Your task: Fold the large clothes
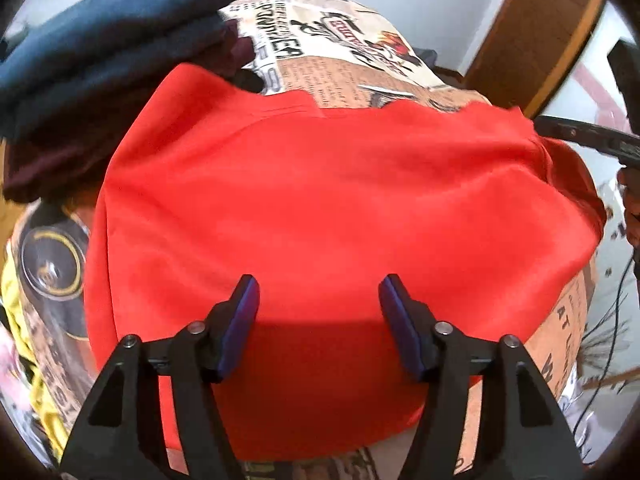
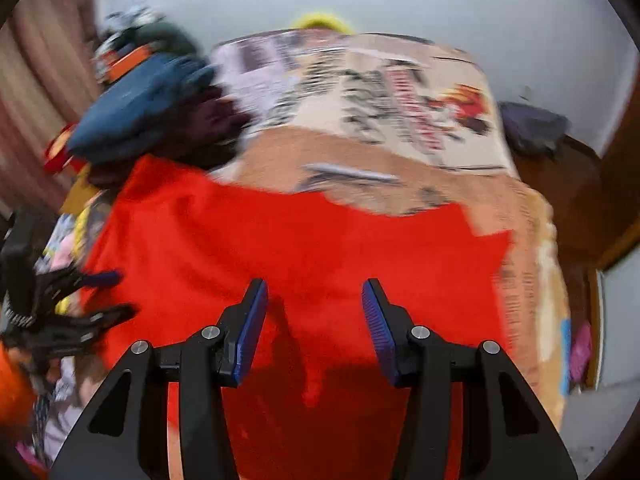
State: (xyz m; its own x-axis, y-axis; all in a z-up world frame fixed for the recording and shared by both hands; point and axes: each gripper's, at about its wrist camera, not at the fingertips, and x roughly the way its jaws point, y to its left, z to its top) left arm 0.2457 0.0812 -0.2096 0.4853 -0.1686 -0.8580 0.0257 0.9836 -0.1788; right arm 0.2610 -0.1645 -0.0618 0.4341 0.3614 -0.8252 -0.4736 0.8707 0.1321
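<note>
A large red garment (image 1: 312,184) lies spread flat over a table covered with a newspaper-print cloth (image 1: 340,68). My left gripper (image 1: 320,284) hovers over its near part with the jaws apart and nothing between the blue pads. In the right wrist view, which is blurred, the same red garment (image 2: 280,240) fills the middle. My right gripper (image 2: 315,286) stands open above it, pads clear of the cloth. The left gripper (image 2: 80,300) shows as a dark blur at that view's left edge, over the garment's left side.
A stack of dark blue and maroon clothes (image 1: 100,48) sits at the table's far left, touching the red garment's corner. A glass object with a yellow ring (image 1: 48,264) and yellow cloth (image 1: 24,320) lie left. A wooden door frame (image 1: 532,32) and cables (image 1: 608,320) are on the right.
</note>
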